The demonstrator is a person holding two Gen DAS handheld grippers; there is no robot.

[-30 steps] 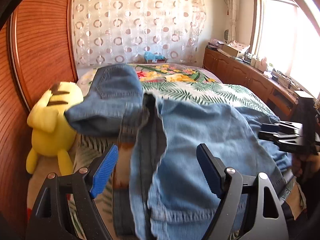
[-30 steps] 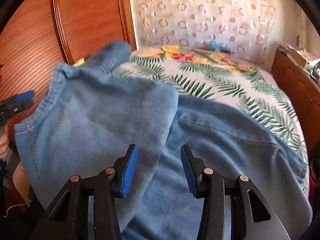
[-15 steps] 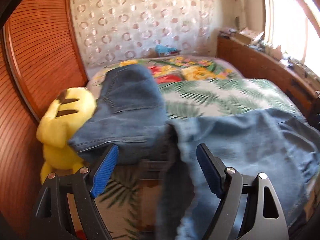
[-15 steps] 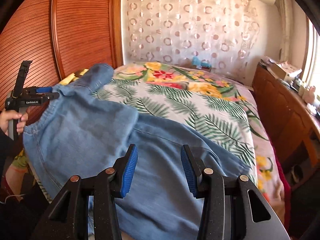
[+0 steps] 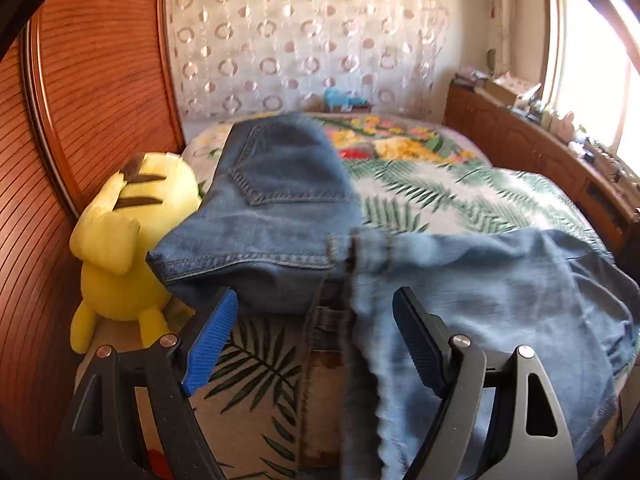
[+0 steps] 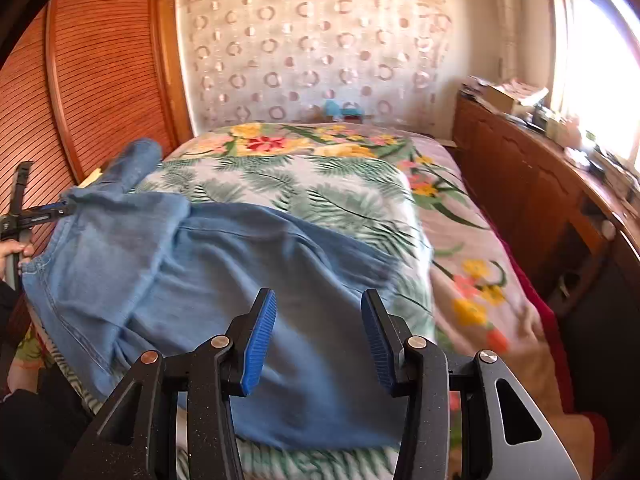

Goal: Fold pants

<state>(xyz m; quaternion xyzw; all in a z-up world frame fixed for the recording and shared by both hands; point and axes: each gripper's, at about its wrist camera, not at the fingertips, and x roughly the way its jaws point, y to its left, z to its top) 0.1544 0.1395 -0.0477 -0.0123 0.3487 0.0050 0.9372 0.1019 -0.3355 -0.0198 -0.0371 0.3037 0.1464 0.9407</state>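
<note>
- The jeans [image 6: 224, 288] lie spread across the near part of the bed [image 6: 320, 176], on its leaf-and-flower cover.
- In the left wrist view the darker seat of the jeans, with a stitched back pocket [image 5: 280, 176], lies to the far left, touching a yellow plush toy [image 5: 120, 240] that sits against the wooden wall panel [image 5: 80, 100].
- The paler legs run off to the right, and a frayed hem edge hangs toward the camera between the tongs.
- The left gripper [image 5: 312, 340] hangs over the jeans with its blue pads wide apart; the hem edge sits in the gap, but neither pad presses on it.
- The right gripper [image 6: 318, 338] hangs over the near right part of the jeans, its blue pads apart and holding nothing.
- In the right wrist view the left gripper shows at the far left edge, with a hand [image 6: 14, 250] on its handle beside the jeans' left edge.
- A patterned curtain [image 6: 312, 52] hangs behind the bed, and a wooden cabinet [image 6: 532, 184] runs along the right under a bright window.
</note>
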